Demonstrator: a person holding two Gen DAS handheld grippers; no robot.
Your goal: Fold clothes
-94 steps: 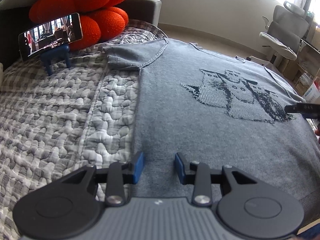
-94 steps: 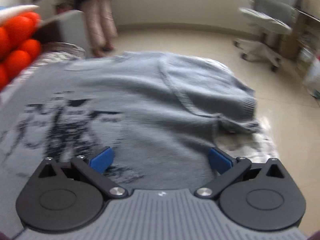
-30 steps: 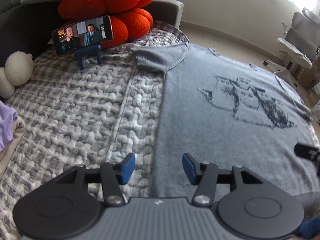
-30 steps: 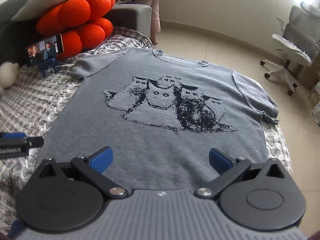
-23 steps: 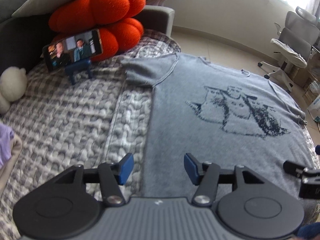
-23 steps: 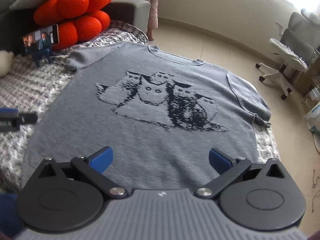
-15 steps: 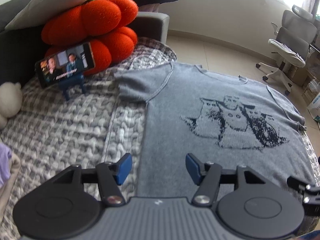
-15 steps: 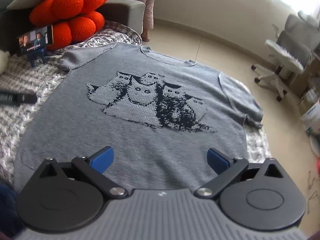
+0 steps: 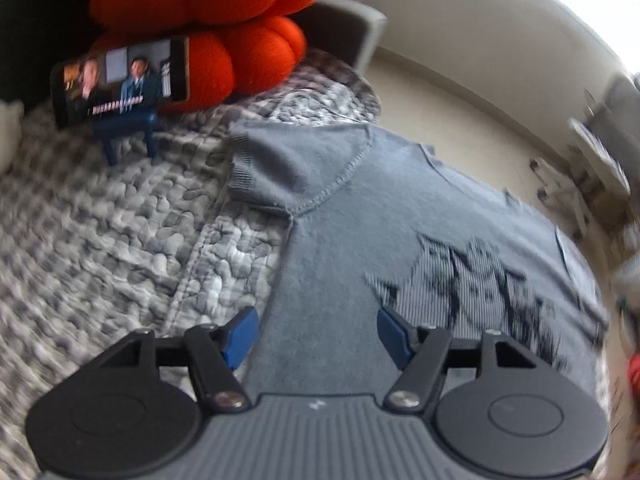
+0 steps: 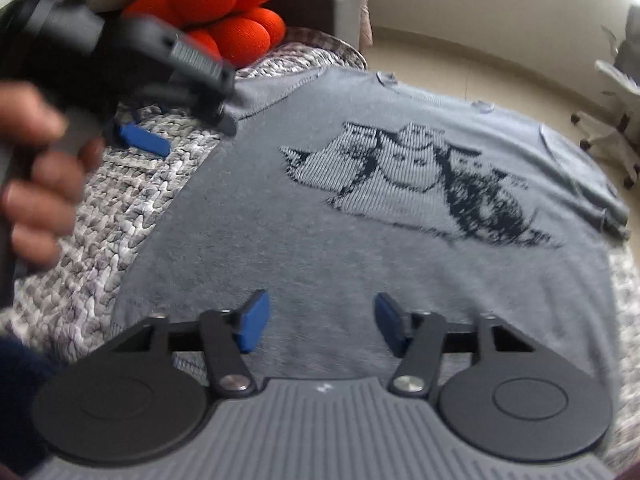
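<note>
A grey knit sweater (image 9: 344, 248) with a dark cat print (image 10: 408, 176) lies flat, front up, on a quilted blanket. My left gripper (image 9: 316, 336) hovers over the sweater's left side edge, pointing toward the short left sleeve (image 9: 272, 168). Its jaws are opening and no cloth is pinched between the blue pads. My right gripper (image 10: 322, 326) hangs over the lower body near the hem, its jaws closing with nothing gripped between them. In the right wrist view a hand (image 10: 36, 184) carries the left gripper, one of whose blue fingers (image 10: 142, 140) shows above the blanket.
A grey-and-white quilted blanket (image 9: 100, 248) covers the surface. A phone (image 9: 120, 80) on a blue stand plays video before an orange cushion (image 9: 224, 12) and a dark sofa arm (image 10: 320, 4). An office chair (image 10: 616, 92) stands on the tiled floor to the right.
The left gripper has travelled forward along the sweater's left edge toward the sleeve, with its jaws wider. The right gripper's jaws have narrowed a lot. The left gripper and its hand now fill the right view's upper left.
</note>
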